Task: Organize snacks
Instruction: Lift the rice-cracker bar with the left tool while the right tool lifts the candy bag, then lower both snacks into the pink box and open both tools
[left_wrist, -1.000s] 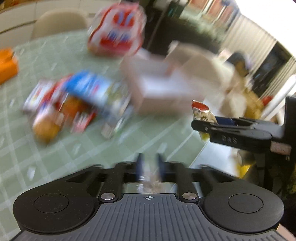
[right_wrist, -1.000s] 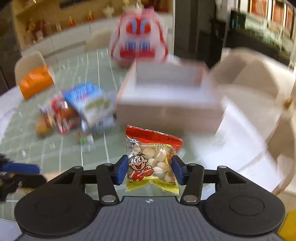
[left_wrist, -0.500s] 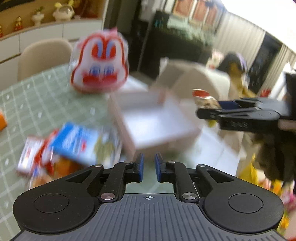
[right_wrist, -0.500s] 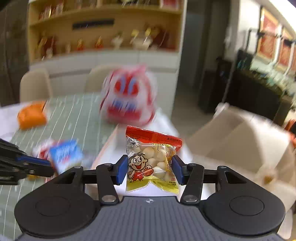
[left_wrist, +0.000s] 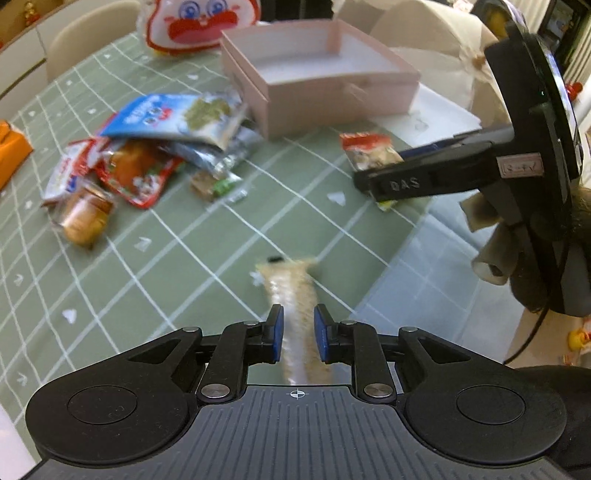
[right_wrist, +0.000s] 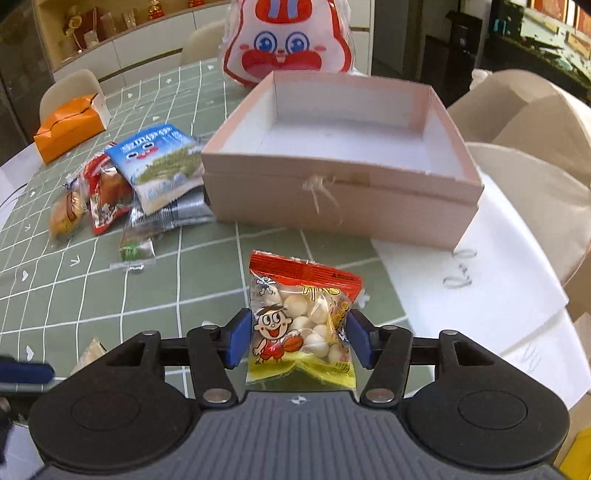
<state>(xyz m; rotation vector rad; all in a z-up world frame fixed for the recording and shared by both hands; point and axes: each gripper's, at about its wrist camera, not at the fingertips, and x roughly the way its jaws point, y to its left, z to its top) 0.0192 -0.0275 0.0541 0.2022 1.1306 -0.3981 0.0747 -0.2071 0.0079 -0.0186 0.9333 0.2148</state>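
In the right wrist view a clear pack of white ball snacks with a red top and a cartoon boy sits between the blue pads of my right gripper. The pads touch its sides while the jaws are opening. It hangs over the green checked tablecloth, in front of the empty pink box. My left gripper points down at the cloth with its jaws opening. A blurred beige snack pack stands loose between its pads. From the left wrist, my right gripper and its pack show at right.
A heap of snack packs lies left of the box, with a small green sweet nearer. A big rabbit-face bag stands behind the box. An orange pack lies far left and white paper at the right. Chairs ring the table.
Both grippers have come down toward the table near the box. The left jaws have parted and the beige pack now shows between them. The right jaws have widened slightly around the ball snack pack.
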